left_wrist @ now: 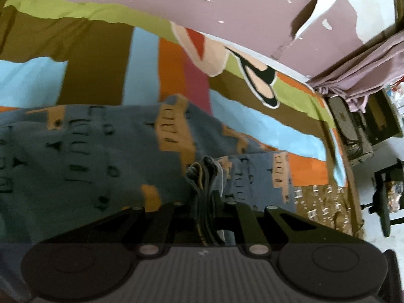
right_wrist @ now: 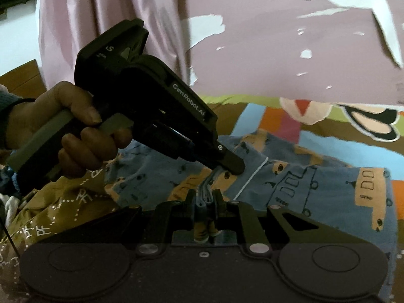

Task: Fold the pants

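Observation:
Blue pants [left_wrist: 101,151] with tan and black truck prints lie on a striped bedsheet [left_wrist: 101,63]. My left gripper [left_wrist: 205,197] is shut on a bunched edge of the pants. In the right wrist view the pants [right_wrist: 315,184] spread to the right. My right gripper [right_wrist: 205,197] is shut on a stacked fold of the pants edge. The left gripper [right_wrist: 232,166], held by a hand, pinches the same edge just beyond my right fingertips.
The bed's colourful sheet [right_wrist: 328,136] runs under the pants. A mauve wall [left_wrist: 176,0] with peeling paint stands behind the bed. A pink curtain [right_wrist: 101,25] hangs at the left. A mustard printed cloth [right_wrist: 63,214] lies by the hand. Dark furniture [left_wrist: 353,131] stands beside the bed.

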A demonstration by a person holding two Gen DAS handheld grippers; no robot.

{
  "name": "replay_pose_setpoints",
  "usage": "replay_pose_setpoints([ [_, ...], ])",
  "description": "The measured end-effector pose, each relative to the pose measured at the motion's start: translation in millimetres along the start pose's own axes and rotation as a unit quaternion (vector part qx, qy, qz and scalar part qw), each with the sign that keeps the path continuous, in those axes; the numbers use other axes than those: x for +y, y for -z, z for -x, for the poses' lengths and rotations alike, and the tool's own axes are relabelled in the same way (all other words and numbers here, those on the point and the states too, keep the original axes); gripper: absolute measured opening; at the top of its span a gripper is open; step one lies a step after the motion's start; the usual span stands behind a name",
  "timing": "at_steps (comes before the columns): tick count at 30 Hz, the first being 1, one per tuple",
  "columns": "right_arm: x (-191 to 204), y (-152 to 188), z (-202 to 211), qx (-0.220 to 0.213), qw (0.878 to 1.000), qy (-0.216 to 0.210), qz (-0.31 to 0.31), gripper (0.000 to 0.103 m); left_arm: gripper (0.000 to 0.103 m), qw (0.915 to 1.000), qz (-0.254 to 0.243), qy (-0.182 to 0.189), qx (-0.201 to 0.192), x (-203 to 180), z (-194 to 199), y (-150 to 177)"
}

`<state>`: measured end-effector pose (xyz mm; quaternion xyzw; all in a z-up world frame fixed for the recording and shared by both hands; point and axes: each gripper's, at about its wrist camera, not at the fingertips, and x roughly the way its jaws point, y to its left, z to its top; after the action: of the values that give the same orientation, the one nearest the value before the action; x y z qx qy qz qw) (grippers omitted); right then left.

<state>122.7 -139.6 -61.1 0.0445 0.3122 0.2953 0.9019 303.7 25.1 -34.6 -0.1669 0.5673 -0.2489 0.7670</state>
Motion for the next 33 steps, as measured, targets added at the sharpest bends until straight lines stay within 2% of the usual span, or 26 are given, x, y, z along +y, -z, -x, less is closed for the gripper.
replay_pose_setpoints([
  [2, -0.3, 1.8, -10.1, 0.012, 1.0, -0.01, -0.002, 0.018, 0.012, 0.9999, -0.007, -0.013, 0.003, 5.1, -4.5, 0.7],
  [5, -3.7, 3.2, -15.6, 0.031, 0.999, -0.03, -0.02, 0.034, 0.019, 0.9998, 0.009, -0.018, 0.006, 12.6, -11.1, 3.7],
  [7, -5.5, 3.9, -8.2, 0.027, 0.999, -0.037, -0.018, 0.06, 0.032, 0.9998, 0.005, -0.02, 0.0, 11.7, -9.1, 6.8],
  [8, -7.2, 3.0, -2.2, 0.023, 0.999, -0.042, -0.016, 0.066, 0.035, 0.9997, -0.001, -0.025, -0.003, 10.2, -7.4, 8.2],
  [10, -12.3, -0.2, 11.2, 0.014, 0.999, -0.049, -0.006, 0.081, 0.051, 0.9992, -0.015, -0.037, -0.008, 5.7, -2.7, 11.7],
  [13, -21.8, -9.7, 30.9, 0.016, 0.998, -0.043, 0.039, 0.095, 0.065, 0.9976, -0.033, -0.052, -0.03, -0.6, 8.1, 19.2],
  [16, -32.7, -22.6, 49.9, 0.028, 0.994, -0.029, 0.104, 0.099, 0.072, 0.9948, -0.054, -0.069, -0.052, -8.0, 17.1, 31.3],
  [19, -41.5, -39.7, 65.7, 0.045, 0.985, -0.005, 0.168, 0.102, 0.078, 0.9883, -0.082, -0.109, -0.068, -18.0, 17.6, 46.4],
  [22, -47.8, -60.9, 70.2, 0.078, 0.974, 0.021, 0.212, 0.102, 0.079, 0.9833, -0.104, -0.138, -0.057, -24.3, 12.1, 60.9],
  [24, -48.5, -72.1, 69.0, 0.106, 0.967, 0.009, 0.233, 0.102, 0.079, 0.9794, -0.118, -0.155, -0.054, -26.8, 9.8, 70.6],
  [26, -47.2, -85.6, 67.3, 0.132, 0.961, -0.033, 0.242, 0.102, 0.08, 0.9759, -0.128, -0.165, -0.063, -27.9, 9.6, 80.1],
  [29, -35.8, -99.4, 51.7, 0.147, 0.953, -0.032, 0.264, 0.102, 0.081, 0.9754, -0.122, -0.169, -0.072, -26.5, 9.5, 88.5],
  [31, -31.7, -101.8, 29.6, 0.159, 0.952, -0.01, 0.263, 0.102, 0.082, 0.9761, -0.115, -0.168, -0.077, -22.8, 10.0, 91.7],
  [33, -31.5, -98.9, 5.1, 0.153, 0.952, 0.013, 0.264, 0.102, 0.083, 0.9773, -0.102, -0.166, -0.083, -20.2, 10.9, 94.0],
])
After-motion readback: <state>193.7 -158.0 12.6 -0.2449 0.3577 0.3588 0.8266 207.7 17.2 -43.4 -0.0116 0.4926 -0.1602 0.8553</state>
